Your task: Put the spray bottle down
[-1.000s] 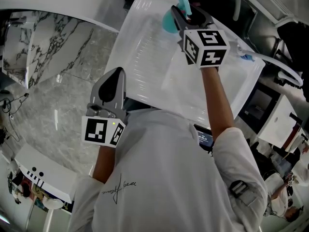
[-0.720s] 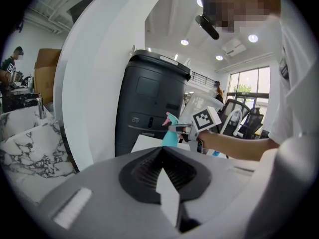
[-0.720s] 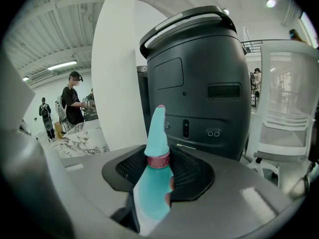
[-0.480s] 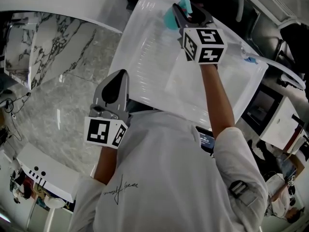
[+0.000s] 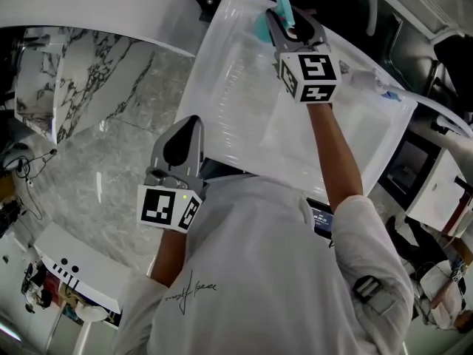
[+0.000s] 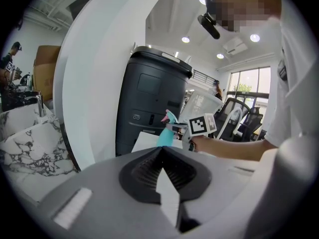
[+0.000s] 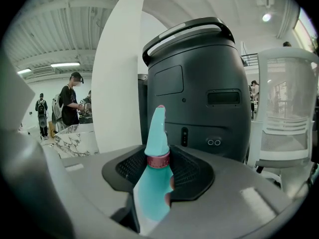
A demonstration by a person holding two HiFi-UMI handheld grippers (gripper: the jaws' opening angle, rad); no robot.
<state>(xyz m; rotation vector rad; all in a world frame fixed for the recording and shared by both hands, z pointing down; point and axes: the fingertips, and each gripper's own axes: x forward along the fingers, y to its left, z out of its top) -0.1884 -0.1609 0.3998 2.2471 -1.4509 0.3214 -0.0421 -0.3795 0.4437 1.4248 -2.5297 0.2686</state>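
Standing upright, nozzle topmost, the spray bottle [image 7: 158, 133] sits pinched in the right claw [image 7: 152, 198]; left claw [image 6: 161, 148] pressed together.

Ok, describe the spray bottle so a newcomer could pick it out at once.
Start at the long white table and go to its far end, near the big dark grey machine. There the right gripper is closed on the spray bottle. Its teal body, pink collar and pink nozzle tip stand out from the white and grey all round.
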